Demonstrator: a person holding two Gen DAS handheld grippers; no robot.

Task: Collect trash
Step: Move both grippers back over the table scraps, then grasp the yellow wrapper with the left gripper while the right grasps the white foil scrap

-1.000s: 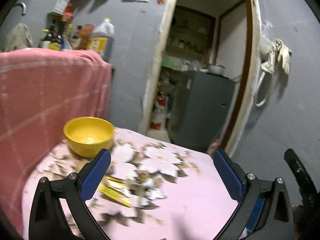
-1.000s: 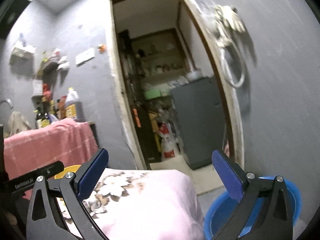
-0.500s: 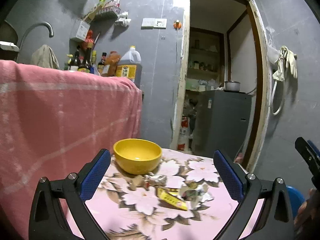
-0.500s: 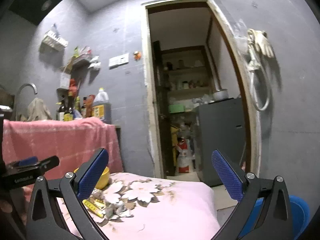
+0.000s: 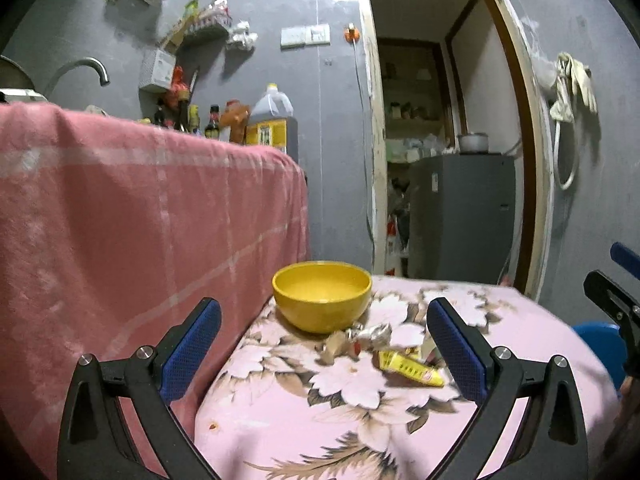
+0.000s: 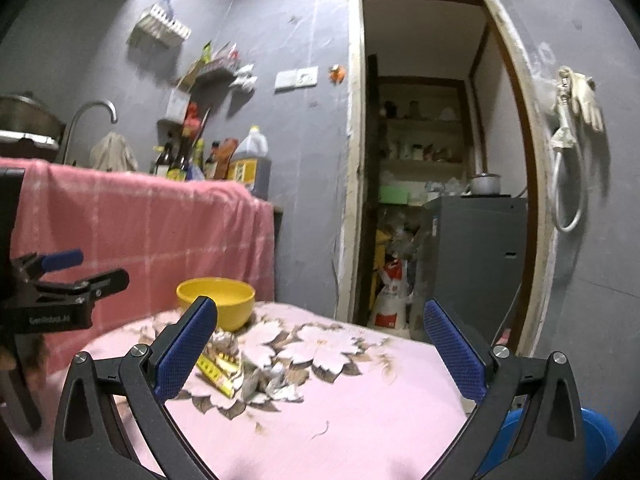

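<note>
Trash lies on a pink flowered tablecloth: a yellow wrapper, a silvery crumpled wrapper and a brownish scrap, just in front of a yellow bowl. In the right wrist view the yellow wrapper, crumpled white paper and the bowl show too. My left gripper is open and empty, short of the trash. My right gripper is open and empty above the table's near part.
A pink cloth-covered counter rises left of the table, with bottles and a tap on top. A blue tub sits on the floor at the table's right. A doorway with a grey cabinet lies behind.
Both views have tilted up and pulled back over the second. The bowl and trash now sit nearer the frames' middle. Both grippers stay open.
</note>
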